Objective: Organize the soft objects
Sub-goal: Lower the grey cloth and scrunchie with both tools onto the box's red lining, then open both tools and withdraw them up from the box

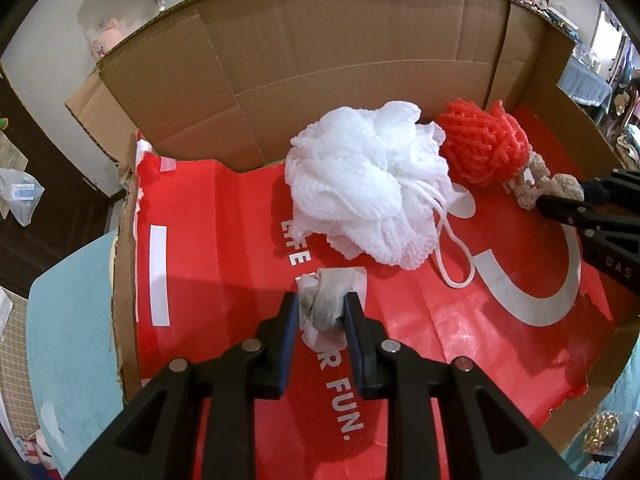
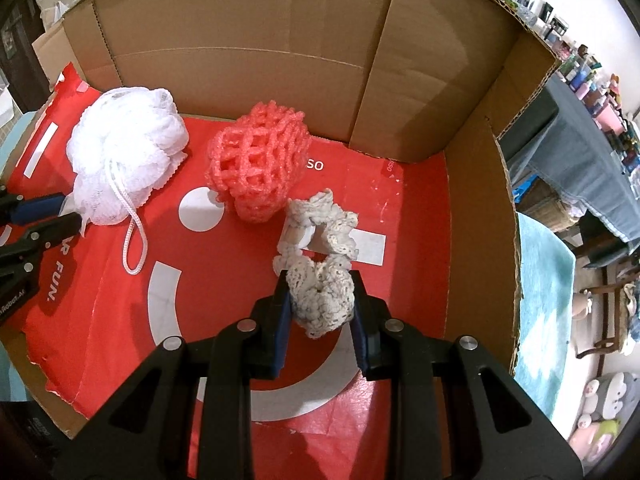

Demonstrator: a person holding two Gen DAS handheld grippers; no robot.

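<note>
Cream crocheted scrunchie point(image 2: 320, 276) sits clamped between the right claw point(image 2: 321, 300) fingers, while the left claw point(image 1: 321, 312) pinches a crumpled white pouch point(image 1: 326, 300).

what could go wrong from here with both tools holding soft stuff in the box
1. The left tool pinches only a thin crumpled white wad; it may slip out when lifted.
2. The right tool grips one end of the cream crochet scrunchie, so the trailing end could drag into the pink foam net.
3. The loofah's loose cord could snag a tool.
</note>
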